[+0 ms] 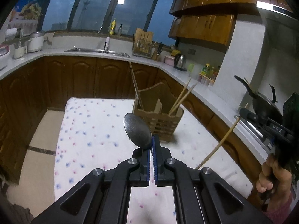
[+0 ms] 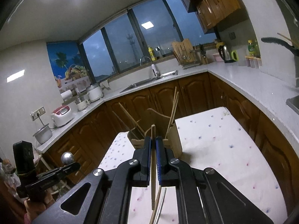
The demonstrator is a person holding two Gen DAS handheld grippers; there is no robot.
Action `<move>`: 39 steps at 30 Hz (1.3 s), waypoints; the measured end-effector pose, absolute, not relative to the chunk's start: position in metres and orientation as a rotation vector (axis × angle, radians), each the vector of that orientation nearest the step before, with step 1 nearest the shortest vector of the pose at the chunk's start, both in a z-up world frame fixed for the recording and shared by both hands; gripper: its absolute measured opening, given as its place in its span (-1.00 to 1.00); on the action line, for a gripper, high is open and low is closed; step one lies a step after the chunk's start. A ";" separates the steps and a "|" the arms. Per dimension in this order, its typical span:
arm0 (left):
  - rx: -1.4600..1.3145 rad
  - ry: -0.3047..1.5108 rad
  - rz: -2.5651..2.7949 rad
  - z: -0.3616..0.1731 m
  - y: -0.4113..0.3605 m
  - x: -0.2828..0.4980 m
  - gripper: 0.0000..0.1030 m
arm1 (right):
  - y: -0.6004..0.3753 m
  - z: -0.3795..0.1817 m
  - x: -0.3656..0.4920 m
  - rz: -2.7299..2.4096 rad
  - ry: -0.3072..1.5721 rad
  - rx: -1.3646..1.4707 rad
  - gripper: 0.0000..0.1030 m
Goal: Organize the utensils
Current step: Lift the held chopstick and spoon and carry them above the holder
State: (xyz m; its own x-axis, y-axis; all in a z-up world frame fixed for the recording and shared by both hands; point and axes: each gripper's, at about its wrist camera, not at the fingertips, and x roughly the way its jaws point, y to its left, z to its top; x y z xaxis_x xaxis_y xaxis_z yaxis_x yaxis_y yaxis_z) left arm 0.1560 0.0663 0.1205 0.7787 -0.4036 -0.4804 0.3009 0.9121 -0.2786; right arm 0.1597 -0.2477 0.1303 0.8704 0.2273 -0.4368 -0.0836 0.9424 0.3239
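My left gripper (image 1: 152,140) is shut on a metal spoon (image 1: 137,129), bowl up, held above the table short of the wooden utensil holder (image 1: 158,119). The holder has chopsticks (image 1: 182,96) standing in it. My right gripper (image 2: 153,140) is shut on a wooden chopstick (image 2: 153,168), held upright just before the holder (image 2: 173,140). It shows at the right of the left wrist view (image 1: 241,114) with the chopstick (image 1: 218,143) hanging down. The left gripper with the spoon (image 2: 67,157) shows at the lower left of the right wrist view.
The holder stands on a table with a white flowered cloth (image 1: 89,130). More utensils (image 2: 158,205) lie on the cloth under my right gripper. Wooden cabinets and a counter with sink (image 1: 97,50), kettle (image 1: 179,60) and wok (image 1: 265,102) ring the table.
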 end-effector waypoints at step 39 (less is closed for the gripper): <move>-0.106 0.426 -0.275 0.117 -0.002 0.329 -0.99 | -0.259 0.165 0.298 0.089 0.326 0.224 -0.90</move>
State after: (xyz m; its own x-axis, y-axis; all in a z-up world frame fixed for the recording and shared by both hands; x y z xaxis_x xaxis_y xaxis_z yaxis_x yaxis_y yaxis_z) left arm 0.3288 -0.0020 0.1174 0.8740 -0.2851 -0.3934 0.2411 0.9575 -0.1582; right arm 0.2980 -0.2587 0.1651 0.9435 0.1229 -0.3077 -0.0509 0.9714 0.2320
